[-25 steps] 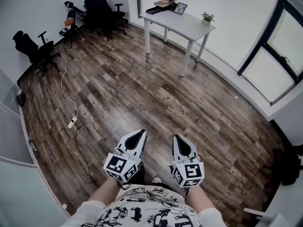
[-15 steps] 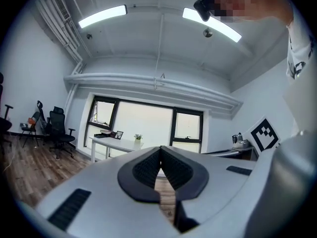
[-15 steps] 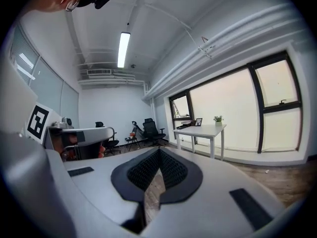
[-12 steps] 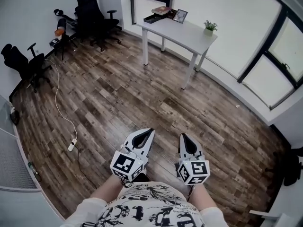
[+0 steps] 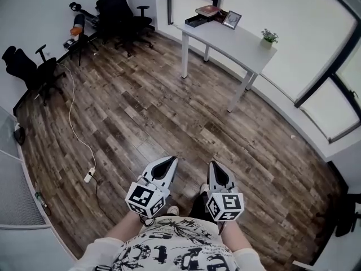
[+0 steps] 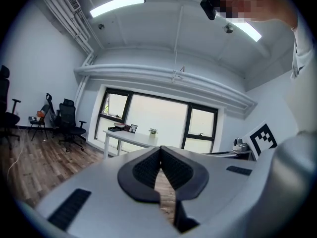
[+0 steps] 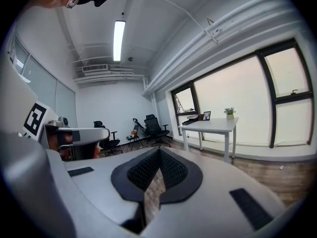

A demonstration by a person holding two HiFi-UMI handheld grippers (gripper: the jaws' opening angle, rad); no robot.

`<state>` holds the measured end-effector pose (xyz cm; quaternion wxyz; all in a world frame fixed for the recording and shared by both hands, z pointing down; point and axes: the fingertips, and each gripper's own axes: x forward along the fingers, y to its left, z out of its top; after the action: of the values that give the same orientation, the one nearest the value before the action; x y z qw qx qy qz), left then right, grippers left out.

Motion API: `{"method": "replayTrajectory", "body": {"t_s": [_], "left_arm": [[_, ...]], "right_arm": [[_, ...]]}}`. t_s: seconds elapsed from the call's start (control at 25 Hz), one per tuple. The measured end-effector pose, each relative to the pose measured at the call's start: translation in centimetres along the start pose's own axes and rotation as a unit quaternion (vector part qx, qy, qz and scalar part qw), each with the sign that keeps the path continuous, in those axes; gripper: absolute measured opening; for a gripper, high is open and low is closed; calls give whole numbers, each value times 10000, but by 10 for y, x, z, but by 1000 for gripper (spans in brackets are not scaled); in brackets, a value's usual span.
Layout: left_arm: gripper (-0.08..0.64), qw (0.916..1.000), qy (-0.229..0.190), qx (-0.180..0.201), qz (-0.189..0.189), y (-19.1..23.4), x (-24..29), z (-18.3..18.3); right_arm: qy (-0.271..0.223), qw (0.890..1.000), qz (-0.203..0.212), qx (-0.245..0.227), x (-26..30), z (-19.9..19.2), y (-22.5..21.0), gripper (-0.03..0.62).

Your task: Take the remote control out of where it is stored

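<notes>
No remote control shows in any view. My left gripper [image 5: 169, 161] and right gripper [image 5: 215, 166] are held side by side in front of the person's body, above the wooden floor, both pointing toward the far white table [image 5: 237, 38]. Each is shut with nothing between the pads, as seen in the left gripper view [image 6: 160, 158] and the right gripper view [image 7: 158, 157]. On the table lie a dark tray with books [image 5: 202, 16], a picture frame [image 5: 232, 20] and a small potted plant [image 5: 269, 36]. The table [image 6: 130, 138] stands several steps ahead by the windows.
Black office chairs [image 5: 121, 10] stand at the far left wall, another chair [image 5: 31, 66] nearer left. A white cable and power strip [image 5: 89, 175] lie on the floor to the left. Large windows [image 5: 333, 95] line the right wall. A glass partition [image 5: 14, 191] is at left.
The head view has shifted: the table and chairs now sit further right in the frame than half a second ago. Both grippers stay shut and keep their place in front of the body.
</notes>
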<state>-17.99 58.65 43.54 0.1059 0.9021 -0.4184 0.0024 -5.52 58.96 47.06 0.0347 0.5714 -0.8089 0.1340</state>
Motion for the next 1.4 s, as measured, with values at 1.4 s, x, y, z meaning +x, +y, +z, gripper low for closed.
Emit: {"method": "replayTrajectory", "body": {"t_s": [1.4], "left_arm": [[9, 9957, -486, -233, 758, 244, 391, 108]], "right_arm": [[-257, 9960, 844, -137, 420, 162, -208, 2]]}}
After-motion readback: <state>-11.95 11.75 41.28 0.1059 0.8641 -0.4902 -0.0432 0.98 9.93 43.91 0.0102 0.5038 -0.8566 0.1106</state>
